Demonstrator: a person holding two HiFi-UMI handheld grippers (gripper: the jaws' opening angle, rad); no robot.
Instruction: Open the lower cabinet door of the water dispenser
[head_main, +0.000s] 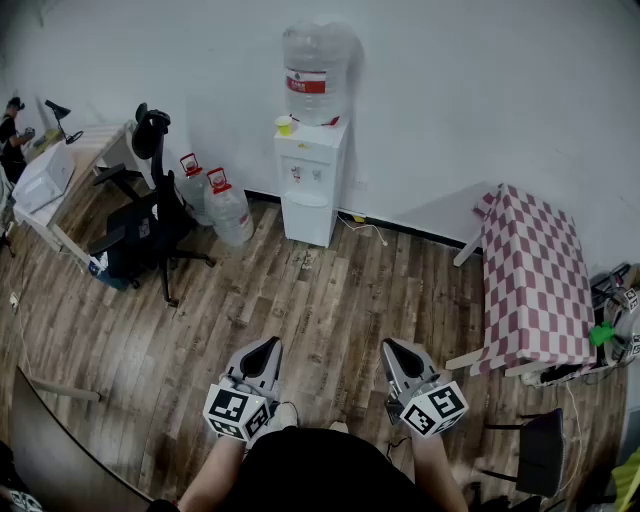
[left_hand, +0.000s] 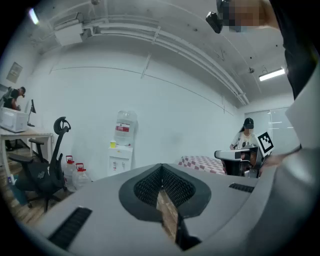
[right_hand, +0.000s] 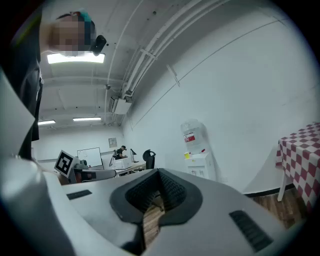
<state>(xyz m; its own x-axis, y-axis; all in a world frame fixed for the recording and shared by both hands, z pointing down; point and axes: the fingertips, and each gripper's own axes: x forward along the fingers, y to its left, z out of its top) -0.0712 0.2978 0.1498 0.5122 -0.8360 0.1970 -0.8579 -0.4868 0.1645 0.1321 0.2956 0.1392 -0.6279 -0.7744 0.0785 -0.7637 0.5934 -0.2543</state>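
Water dispenser (head_main: 311, 185), a white floor-standing unit with a clear upturned bottle with a red label (head_main: 315, 70) on top, stands against the white wall (head_main: 480, 90) at the upper middle of the head view, well apart from me across the brown wood-plank floor (head_main: 330, 300). Its lower cabinet door (head_main: 309, 218) sits flush and closed, and a small yellow cup (head_main: 285, 125) rests on the top at the bottle's left. My left gripper (head_main: 268, 347) is at the lower left of centre and my right gripper (head_main: 392, 346) at the lower right of centre, side by side, both pointing up the frame toward the dispenser. In each gripper view the dark ribbed fingers meet at a single line with nothing between them, so both are closed and empty, and only floor shows beneath them. Just left of the dispenser stand two clear spare water jugs with red caps (head_main: 218, 203), and further left a black office chair (head_main: 145, 215) is near a pale wooden desk (head_main: 90, 150) in the upper left corner. At the right edge of the frame is a desk under a pink-and-white checked cloth (head_main: 535, 280), near the wall. In the left gripper view the dispenser appears small at the centre left; in the right gripper view it is right of centre.
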